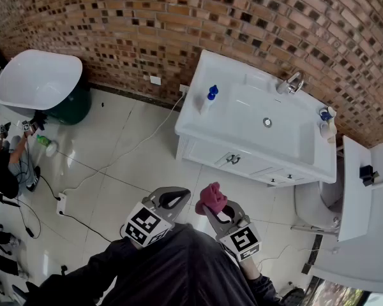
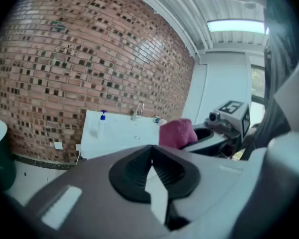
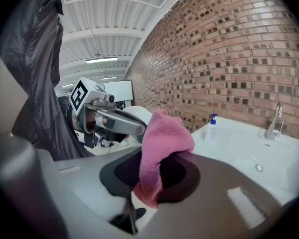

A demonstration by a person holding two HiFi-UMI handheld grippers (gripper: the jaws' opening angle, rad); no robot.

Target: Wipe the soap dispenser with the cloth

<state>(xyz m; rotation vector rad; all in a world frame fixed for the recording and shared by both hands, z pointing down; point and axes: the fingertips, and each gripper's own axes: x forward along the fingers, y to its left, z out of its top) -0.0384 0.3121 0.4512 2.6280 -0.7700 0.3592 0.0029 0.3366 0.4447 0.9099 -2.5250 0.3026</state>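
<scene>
Both hang well short of the worktop point(image 1: 207, 127): left gripper point(image 1: 172, 199) clenched empty, right gripper point(image 1: 214, 210) grasping the pink cloth point(image 1: 210, 197). Near its left edge stands the soap dispenser point(image 1: 209, 99), the faucet point(image 1: 294, 82) at the back.

Readable text: none in any view.
Left gripper point(image 1: 172, 199) cube: black-and-white square markers point(image 1: 145, 227), patterns only, no letters or digits.
Right gripper point(image 1: 212, 209) cube: a marker of the same kind point(image 1: 242, 240), pattern only.
Soap dispenser point(image 1: 209, 98), far left corner of the vanity point(image 1: 198, 134): too small for any label to be read.
</scene>
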